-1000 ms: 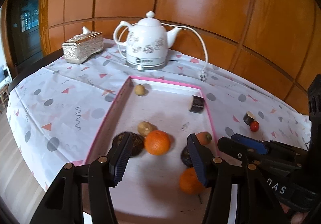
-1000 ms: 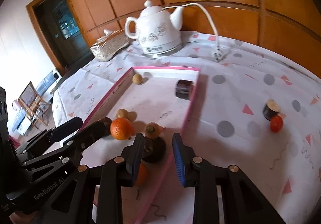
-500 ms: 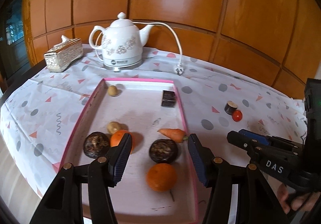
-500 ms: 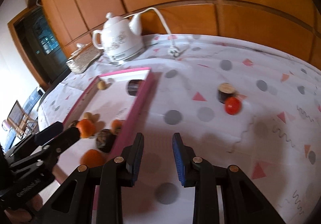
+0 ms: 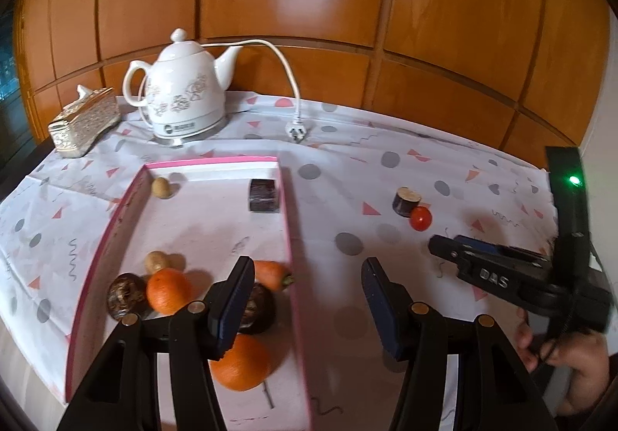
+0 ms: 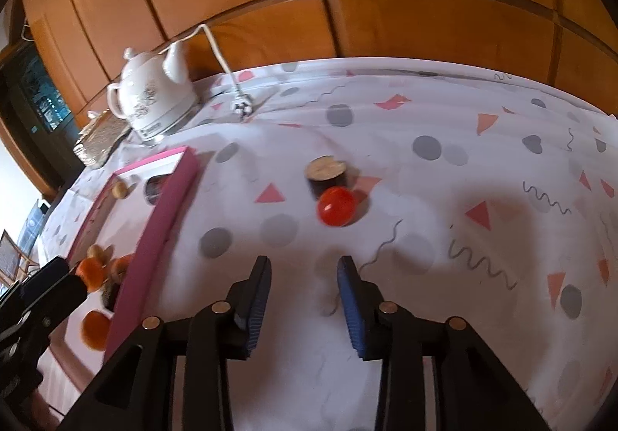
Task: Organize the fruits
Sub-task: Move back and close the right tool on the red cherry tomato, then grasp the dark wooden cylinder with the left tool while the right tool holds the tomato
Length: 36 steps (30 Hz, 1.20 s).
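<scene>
Patterned tabletop (image 6: 425,114), pink tray (image 5: 287,238) left with oranges. Right tongs (image 6: 303,284) empty, jaws just opening, tomato (image 6: 335,206) beyond. Left tongs (image 5: 305,299) half-open, empty.

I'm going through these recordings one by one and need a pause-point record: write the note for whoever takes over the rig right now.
Left gripper: open, empty, over the tray's right wall.
Right gripper: empty, jaws just been opening, aimed at the tomato ahead on the tablecloth.
In the pink tray: two oranges, a carrot, two dark round fruits, two small brown fruits and a dark block.
Still outside: the tomato, and a dark cut stub close behind it.
Left: probably pick up the tomato and place it in the tray.
</scene>
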Each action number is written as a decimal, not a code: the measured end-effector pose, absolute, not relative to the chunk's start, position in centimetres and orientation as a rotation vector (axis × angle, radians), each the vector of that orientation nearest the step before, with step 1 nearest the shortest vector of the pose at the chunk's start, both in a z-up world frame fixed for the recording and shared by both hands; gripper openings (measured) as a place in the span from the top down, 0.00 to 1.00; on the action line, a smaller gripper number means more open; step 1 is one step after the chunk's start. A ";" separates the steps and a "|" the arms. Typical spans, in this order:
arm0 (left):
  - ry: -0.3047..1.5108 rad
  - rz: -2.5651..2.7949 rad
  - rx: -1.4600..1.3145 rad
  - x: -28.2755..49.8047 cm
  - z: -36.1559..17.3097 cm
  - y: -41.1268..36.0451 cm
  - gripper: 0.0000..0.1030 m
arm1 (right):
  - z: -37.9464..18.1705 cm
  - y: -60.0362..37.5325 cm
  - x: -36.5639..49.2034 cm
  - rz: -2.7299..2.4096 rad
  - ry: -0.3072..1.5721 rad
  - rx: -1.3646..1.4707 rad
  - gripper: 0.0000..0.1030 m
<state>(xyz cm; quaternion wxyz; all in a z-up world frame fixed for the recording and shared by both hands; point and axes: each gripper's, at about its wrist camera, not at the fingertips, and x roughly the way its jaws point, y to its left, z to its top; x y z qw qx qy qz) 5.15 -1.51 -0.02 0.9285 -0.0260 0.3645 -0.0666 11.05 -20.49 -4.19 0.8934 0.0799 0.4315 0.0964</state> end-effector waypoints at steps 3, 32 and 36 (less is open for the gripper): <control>0.756 -0.154 -0.053 5.7 -0.1 -2.2 0.43 | -4.6 -20.8 12.2 0.186 0.902 0.150 0.65; 0.885 -0.268 -0.007 15.5 -3.2 -11.0 0.43 | -6.5 -25.2 12.5 0.007 0.888 0.080 0.73; 0.906 -0.273 -0.005 17.2 -4.1 -12.5 0.43 | -6.6 -25.7 11.9 -0.009 0.884 0.083 0.73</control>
